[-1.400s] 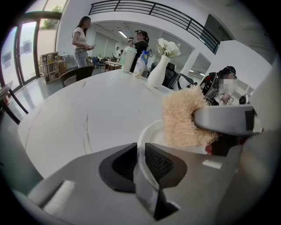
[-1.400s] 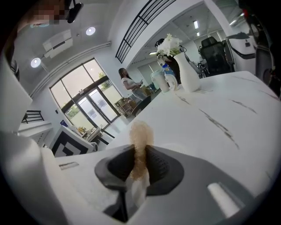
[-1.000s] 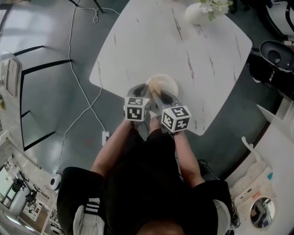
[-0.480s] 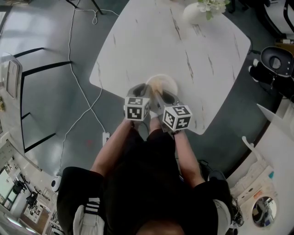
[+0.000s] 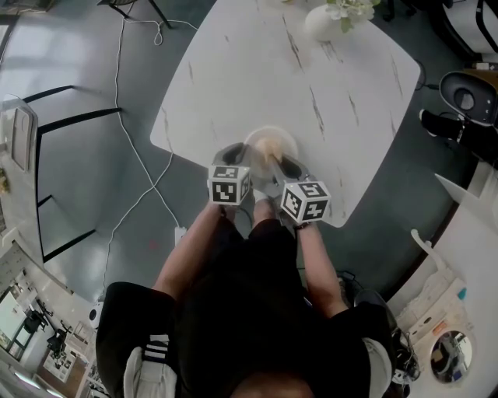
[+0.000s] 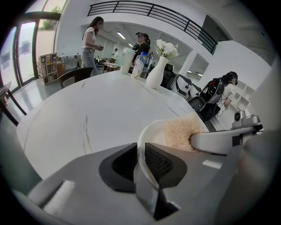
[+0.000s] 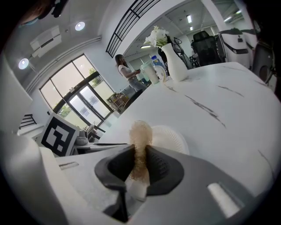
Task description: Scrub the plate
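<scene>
The plate (image 5: pixel 274 138) sits right at the near edge of the table (image 5: pixel 257 70), so there's barely any room on the person's side but loads of bare marble beyond it, up to the vase (image 5: pixel 323 22). It's small and white with a ribbed rim: the left claw (image 6: pixel 140 160) pinches that rim, and the right claw (image 7: pixel 140 165) is clamped on a fuzzy tan scrub pad (image 7: pixel 140 134) sitting in it. Versus a second ago, the right claw has slid a touch sideways and the left hasn't budged.
</scene>
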The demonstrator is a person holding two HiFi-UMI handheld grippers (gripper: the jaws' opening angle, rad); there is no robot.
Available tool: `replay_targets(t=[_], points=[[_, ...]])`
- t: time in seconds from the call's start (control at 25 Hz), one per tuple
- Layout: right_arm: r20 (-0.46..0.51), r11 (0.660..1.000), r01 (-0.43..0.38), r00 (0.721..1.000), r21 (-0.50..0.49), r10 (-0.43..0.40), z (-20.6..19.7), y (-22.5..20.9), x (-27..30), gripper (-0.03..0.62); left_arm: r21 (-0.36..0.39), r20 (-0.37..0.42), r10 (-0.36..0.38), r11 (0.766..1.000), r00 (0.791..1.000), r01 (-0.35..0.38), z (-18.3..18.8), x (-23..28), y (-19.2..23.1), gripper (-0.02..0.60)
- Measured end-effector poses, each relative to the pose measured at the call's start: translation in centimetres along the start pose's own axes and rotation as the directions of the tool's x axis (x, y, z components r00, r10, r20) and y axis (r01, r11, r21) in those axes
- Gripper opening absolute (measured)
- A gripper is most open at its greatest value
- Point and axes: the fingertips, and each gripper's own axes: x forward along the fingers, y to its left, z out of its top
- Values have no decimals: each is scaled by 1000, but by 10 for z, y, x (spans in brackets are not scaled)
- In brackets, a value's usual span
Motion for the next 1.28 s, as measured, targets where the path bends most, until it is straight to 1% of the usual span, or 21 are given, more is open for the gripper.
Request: replay_targets(t=[0.32,0.48,0.68,1.04,1.28], points=[[18,999,39,999,28,-40,3,-20,-16,69,2,8,-1,1000,1000,1,1,0,-1,63],[22,997,61,998,41,-62,3,-29,-24,69,1,1,-2,1000,1000,2,0,0,-1,63],[26,995,80,996,54,-82,5,-39,-28,69,-7,9,-14,1000,1000,14,3,2,-3,63],[39,992,107,993,60,-109,7,-49,-42,69,1,4,-12,1000,1000,12,1,2,-3,63],[38,993,107,993,51,-109,7,-47,-42,69,0,1,-11,1000,1000,11,1,1,-2,63]])
